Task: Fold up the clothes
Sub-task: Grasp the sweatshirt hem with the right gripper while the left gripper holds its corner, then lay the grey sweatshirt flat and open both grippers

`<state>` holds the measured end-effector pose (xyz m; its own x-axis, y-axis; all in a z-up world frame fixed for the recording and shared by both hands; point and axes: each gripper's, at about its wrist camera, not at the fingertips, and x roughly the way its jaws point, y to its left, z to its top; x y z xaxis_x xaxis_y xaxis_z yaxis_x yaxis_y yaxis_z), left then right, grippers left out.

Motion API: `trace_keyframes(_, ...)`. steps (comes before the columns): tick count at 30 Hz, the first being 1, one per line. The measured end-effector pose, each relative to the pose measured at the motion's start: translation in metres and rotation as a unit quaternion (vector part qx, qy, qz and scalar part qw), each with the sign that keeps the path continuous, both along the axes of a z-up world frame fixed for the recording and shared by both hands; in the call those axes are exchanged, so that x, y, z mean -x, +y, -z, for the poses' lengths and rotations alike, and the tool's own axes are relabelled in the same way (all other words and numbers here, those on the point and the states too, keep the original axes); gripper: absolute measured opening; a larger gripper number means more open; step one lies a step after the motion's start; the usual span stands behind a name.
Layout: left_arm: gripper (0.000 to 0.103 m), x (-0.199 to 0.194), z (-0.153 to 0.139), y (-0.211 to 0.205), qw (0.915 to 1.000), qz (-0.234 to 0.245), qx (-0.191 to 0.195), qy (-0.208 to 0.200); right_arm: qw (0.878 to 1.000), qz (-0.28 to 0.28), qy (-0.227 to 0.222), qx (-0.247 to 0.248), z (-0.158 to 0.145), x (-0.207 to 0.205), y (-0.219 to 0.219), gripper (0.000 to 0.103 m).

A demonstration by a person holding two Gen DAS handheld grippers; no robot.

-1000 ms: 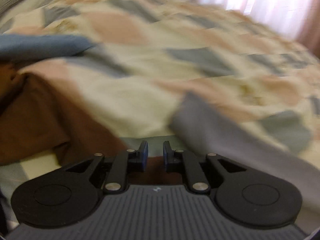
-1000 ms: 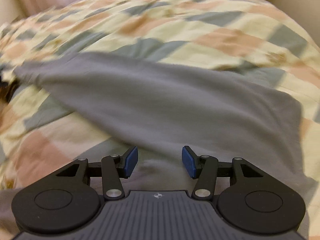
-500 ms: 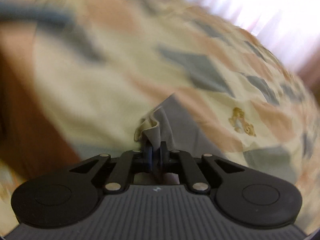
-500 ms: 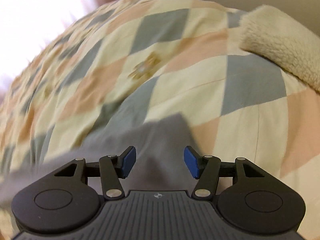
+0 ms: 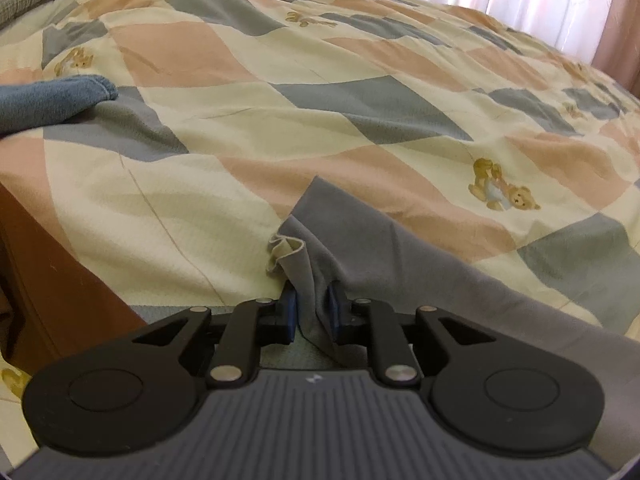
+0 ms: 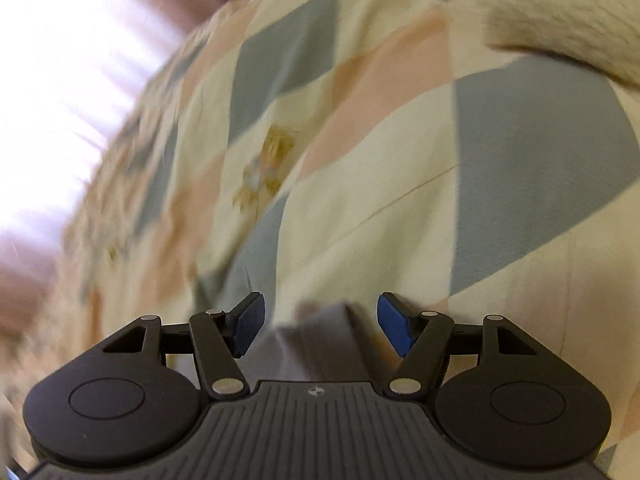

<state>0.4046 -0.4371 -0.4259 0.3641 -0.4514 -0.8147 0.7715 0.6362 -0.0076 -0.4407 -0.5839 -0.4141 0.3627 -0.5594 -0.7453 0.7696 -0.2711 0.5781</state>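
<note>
On the near edge of the bed, the left gripper (image 5: 313,312) is closed on a bunched corner of the grey cloth (image 5: 400,264), its blue pads pressing the fabric from both sides. A small pale fold of the quilt (image 5: 248,128) is puckered up just left of the pinch. From there the cloth runs off to the right in a smooth, thin, matte sheet, lying flat on the quilt. Beyond it the quilt stretches far and wide, soft and lightly creased, patterned in cream, peach and grey diamonds with small teddy bears. A blue towel (image 5: 48,100) with a nubby pile lies at the far left, well apart from the cloth, and a brown garment (image 5: 52,280) sits at the near left edge.

The right gripper (image 6: 320,330) is wide open and holds nothing; a blurred grey corner of the cloth (image 6: 320,336) shows between its pads. A fluffy cream blanket (image 6: 560,12) lies at the far right.
</note>
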Motion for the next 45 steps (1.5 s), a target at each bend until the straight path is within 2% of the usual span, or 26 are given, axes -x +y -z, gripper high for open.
trace_keyframes(1, 0.014, 0.001, 0.0, -0.001, 1.0, 0.001, -0.003, -0.004, 1.0, 0.006, -0.014, -0.011, 0.003, 0.007, -0.001, 0.05)
trace_keyframes(2, 0.014, 0.003, 0.001, -0.002, 0.9999, 0.003, -0.006, -0.008, 0.999, 0.005, -0.026, -0.023, 0.006, 0.012, -0.002, 0.027)
trace_keyframes(3, 0.014, 0.004, 0.001, -0.002, 0.9999, 0.004, -0.008, -0.012, 0.999, -0.001, -0.039, -0.035, 0.01, 0.016, -0.003, 0.023)
trace_keyframes(6, 0.014, 0.007, 0.002, -0.003, 0.9997, 0.005, -0.012, -0.02, 0.998, -0.036, -0.039, -0.036, 0.01, 0.014, -0.005, 0.03)
trace_keyframes(10, 0.014, 0.009, 0.002, -0.004, 0.9995, 0.003, -0.018, -0.025, 0.998, -0.047, -0.034, -0.038, 0.008, 0.01, -0.005, 0.038)
trace_keyframes(11, 0.014, 0.01, 0.002, -0.005, 0.9994, 0.003, -0.02, -0.027, 0.997, -0.047, -0.037, -0.04, 0.008, 0.012, -0.003, 0.044)
trace_keyframes(14, 0.014, 0.011, 0.002, -0.006, 0.9992, 0.004, -0.024, -0.031, 0.996, -0.037, -0.066, -0.043, 0.007, 0.022, 0.006, 0.046)
trace_keyframes(17, 0.013, 0.013, 0.003, -0.007, 0.999, 0.005, -0.026, -0.037, 0.994, -0.041, -0.089, -0.05, 0.01, 0.026, 0.01, 0.044)
trace_keyframes(19, 0.013, 0.015, 0.004, -0.008, 0.9988, 0.005, -0.028, -0.041, 0.993, -0.056, -0.09, -0.051, 0.012, 0.022, 0.006, 0.031)
trace_keyframes(21, 0.013, 0.016, 0.004, -0.008, 0.9987, 0.004, -0.03, -0.042, 0.994, -0.068, -0.075, -0.034, 0.008, 0.017, 0.004, 0.007)
trace_keyframes(23, 0.013, 0.016, 0.003, -0.009, 0.9986, 0.006, -0.031, -0.042, 0.996, -0.078, -0.047, -0.005, -0.001, 0.01, 0.005, 0.005)
trace_keyframes(25, 0.013, 0.015, 0.002, -0.008, 0.9987, 0.008, -0.03, -0.042, 0.996, -0.072, 0.0, 0.054, -0.02, 0.003, 0.016, 0.004)
trace_keyframes(27, 0.013, 0.015, 0.003, -0.007, 0.9987, 0.007, -0.027, -0.043, 0.992, -0.045, 0.047, 0.113, -0.036, 0.001, 0.029, 0.004)
trace_keyframes(28, 0.013, 0.015, 0.004, -0.007, 0.9987, 0.006, -0.025, -0.045, 0.99, -0.026, 0.065, 0.125, -0.038, 0.001, 0.034, 0.004)
trace_keyframes(32, 0.013, 0.019, 0.009, -0.013, 0.9976, 0.003, -0.03, -0.062, 0.99, -0.016, 0.124, 0.071, -0.003, -0.012, 0.025, 0.006)
trace_keyframes(34, 0.013, 0.022, 0.009, -0.021, 0.9961, 0.011, -0.04, -0.078, 0.987, -0.013, 0.145, 0.062, 0.008, -0.021, 0.013, 0.008)
trace_keyframes(36, 0.016, 0.021, 0.005, -0.025, 0.995, 0.019, -0.045, -0.086, 0.989, -0.003, 0.14, 0.055, 0.006, -0.024, 0.006, 0.019)
trace_keyframes(38, 0.021, 0.012, -0.005, -0.024, 0.9963, 0.007, -0.036, -0.078, 0.985, -0.021, 0.166, 0.047, -0.003, -0.029, 0.004, 0.025)
trace_keyframes(39, 0.029, 0.007, -0.011, -0.021, 0.997, -0.007, -0.03, -0.072, 0.981, -0.031, 0.188, 0.044, -0.009, -0.032, 0.005, 0.051)
trace_keyframes(40, 0.035, 0.002, -0.017, -0.016, 0.9971, -0.022, -0.026, -0.069, 0.976, -0.034, 0.213, 0.038, -0.017, -0.032, 0.007, 0.067)
trace_keyframes(41, 0.035, -0.002, -0.023, -0.01, 0.9967, -0.036, -0.024, -0.068, 0.974, -0.035, 0.223, 0.032, -0.023, -0.029, 0.01, 0.082)
trace_keyframes(44, 0.033, -0.002, -0.042, 0.016, 0.9954, -0.056, -0.018, -0.076, 0.968, -0.028, 0.249, 0.015, -0.042, -0.014, 0.026, 0.07)
trace_keyframes(45, 0.03, 0.002, -0.049, 0.028, 0.9955, -0.058, -0.014, -0.074, 0.965, -0.024, 0.259, 0.021, -0.05, -0.01, 0.036, 0.06)
